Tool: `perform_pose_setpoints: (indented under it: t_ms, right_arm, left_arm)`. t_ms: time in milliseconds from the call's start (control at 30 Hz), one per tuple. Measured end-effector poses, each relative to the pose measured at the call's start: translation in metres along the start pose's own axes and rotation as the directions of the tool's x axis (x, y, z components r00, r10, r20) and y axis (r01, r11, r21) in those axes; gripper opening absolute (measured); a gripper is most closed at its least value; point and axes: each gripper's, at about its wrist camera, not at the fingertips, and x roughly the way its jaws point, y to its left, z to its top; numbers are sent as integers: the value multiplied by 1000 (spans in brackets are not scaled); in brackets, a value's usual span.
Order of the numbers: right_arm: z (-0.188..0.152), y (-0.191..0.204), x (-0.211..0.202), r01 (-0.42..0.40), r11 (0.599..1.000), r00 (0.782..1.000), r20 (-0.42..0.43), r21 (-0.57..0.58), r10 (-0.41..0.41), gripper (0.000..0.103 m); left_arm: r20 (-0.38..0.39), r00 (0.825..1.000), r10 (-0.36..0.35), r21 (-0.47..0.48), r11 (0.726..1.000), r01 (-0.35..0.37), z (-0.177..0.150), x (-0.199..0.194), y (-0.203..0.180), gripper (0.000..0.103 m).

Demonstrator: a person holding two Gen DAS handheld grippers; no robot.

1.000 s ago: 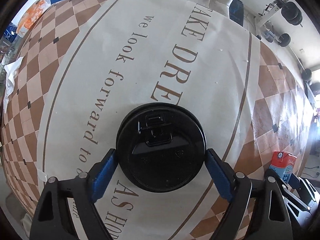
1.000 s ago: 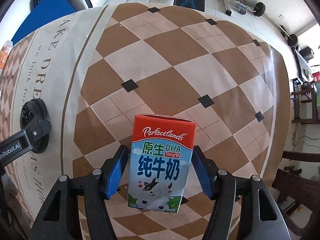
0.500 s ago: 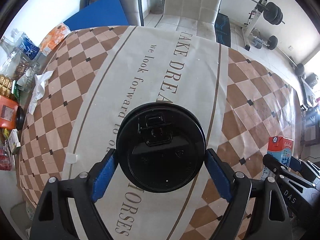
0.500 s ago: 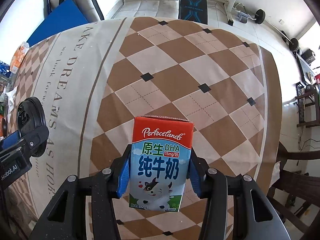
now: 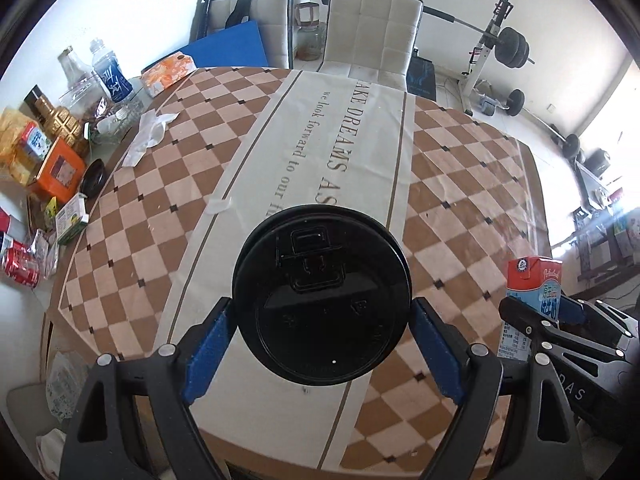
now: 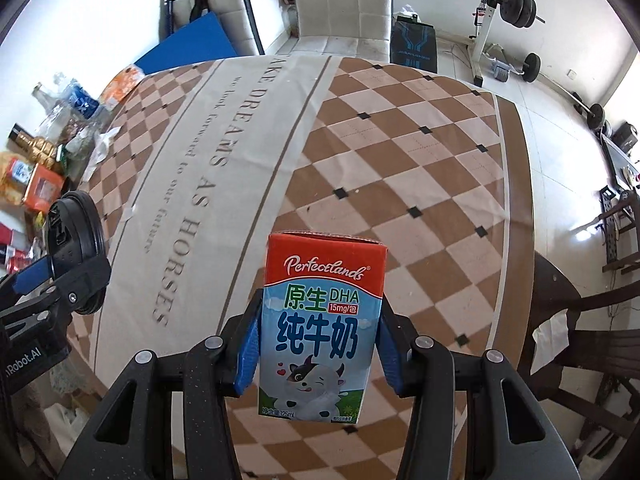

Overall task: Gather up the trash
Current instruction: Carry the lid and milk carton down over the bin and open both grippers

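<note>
Your left hand-held gripper (image 5: 322, 338) is clamped on a cup with a black lid (image 5: 322, 298), its blue pads pressing the rim from either side, so all you see from above is the round glossy lid with its moulded sip tab. Your right hand-held gripper (image 6: 316, 350) is closed on a small milk carton (image 6: 320, 326), pads flat against its two narrow sides, which keeps it upright and its printed face toward the camera: red top band, blue lower panel, a cartoon cow near the base. Both pieces hang clear above the counter (image 5: 460, 184) with its checked brown cloth, side by side. That reads as two bits of trash taken at once, held high to clear the counter on the way to a bin. No bin shows in either view, so you will have to look for it. More clutter (image 5: 60, 168) lies by the counter's left edge.
</note>
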Motion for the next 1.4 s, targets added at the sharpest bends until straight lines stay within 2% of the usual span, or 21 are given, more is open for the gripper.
perform_pose_setpoints:
  t_ms: [200,333,500,633,800,933,1100,1167,1267,1367,1400]
  right_arm:
    - [-100,31,-57,-52,999,998,33,-8,52,52]
    - [-172,48,-73,-83,997,997,8,-1,83,52]
    - [-259,67,-67,-126,991,989,-82,-38,123,52]
    - [-323,73,-38,-143,988,974,-186,-61,130,52]
    - [-395,65,38,-127,990,941,-322,-59,102,52]
    - [-434,53,125,-96,995,925,-373,-40,74,52]
    - [-460,39,250,-71,997,914,-402,-30,53,52]
    - [-466,37,302,-77,996,907,-418,-47,51,52]
    - [-473,35,371,-97,994,881,-468,-46,65,52]
    - [-481,34,420,-97,992,870,-491,-76,47,52]
    - [-483,32,430,-95,992,869,-493,-85,41,52]
  left_arm:
    - [-23,1000,-17,-19,1000,16,-99,-37,22,86]
    - [-73,997,-24,-44,999,21,-165,-45,37,86]
    - [-160,986,-52,-102,994,36,-240,-32,50,86]
    - [-259,963,-75,-167,985,32,-295,9,60,86]
    - [-376,919,-118,-223,974,34,-344,93,68,86]
    - [-445,880,-168,-278,960,42,-373,187,76,87]
    - [-494,835,-241,-345,936,66,-398,302,88,87]
    - [-518,818,-249,-337,939,72,-405,345,86,87]
    - [-551,793,-259,-317,944,88,-415,387,84,87]
    - [-577,781,-239,-292,953,76,-424,410,84,90]
    - [-578,782,-233,-284,956,75,-425,413,84,90]
